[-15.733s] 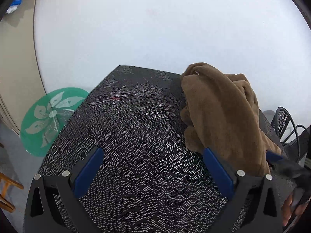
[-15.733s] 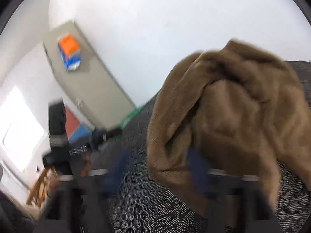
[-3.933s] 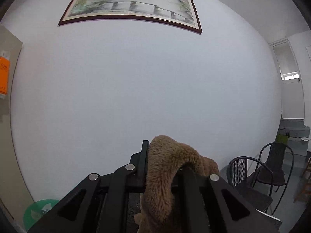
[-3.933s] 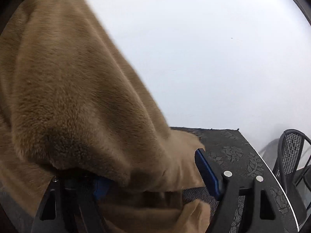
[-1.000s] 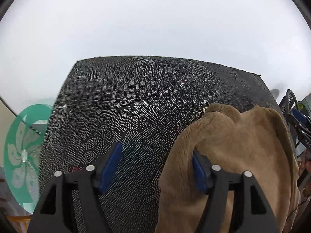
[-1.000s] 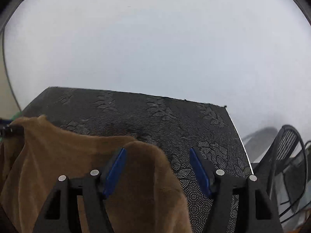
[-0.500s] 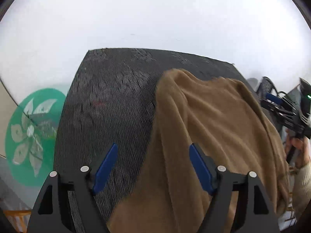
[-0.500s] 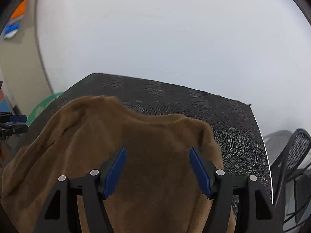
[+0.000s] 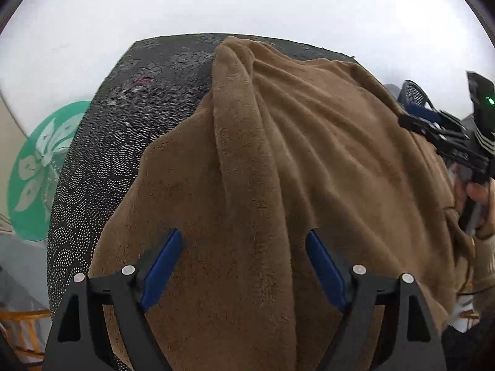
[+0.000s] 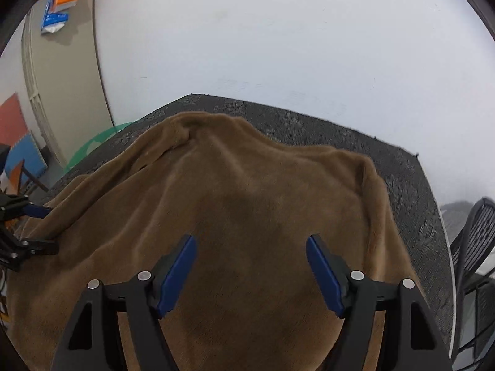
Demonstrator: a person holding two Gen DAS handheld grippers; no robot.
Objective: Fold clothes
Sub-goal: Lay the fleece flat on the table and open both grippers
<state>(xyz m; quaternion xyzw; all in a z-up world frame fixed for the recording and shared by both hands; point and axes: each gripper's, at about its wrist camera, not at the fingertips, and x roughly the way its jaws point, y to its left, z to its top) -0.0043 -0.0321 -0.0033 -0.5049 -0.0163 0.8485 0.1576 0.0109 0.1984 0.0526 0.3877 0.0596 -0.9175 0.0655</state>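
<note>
A brown fleece garment (image 9: 278,170) lies spread over the black flower-patterned table (image 9: 102,130), with long wrinkles and a raised ridge running toward the far edge. It also shows in the right wrist view (image 10: 247,198). My left gripper (image 9: 244,241) is open and empty above the garment's near part. My right gripper (image 10: 250,244) is open and empty above the garment too. The right gripper shows at the right edge of the left wrist view (image 9: 445,136); the left gripper shows at the left edge of the right wrist view (image 10: 24,228).
A white wall stands behind the table. A green round mat (image 9: 37,170) lies on the floor at left. A black mesh chair (image 10: 476,247) stands at right. A beige cabinet (image 10: 65,71) with an orange box stands at left.
The garment now lies spread wider across the table and under both grippers. Both grippers have drawn back toward the near edge and stay open.
</note>
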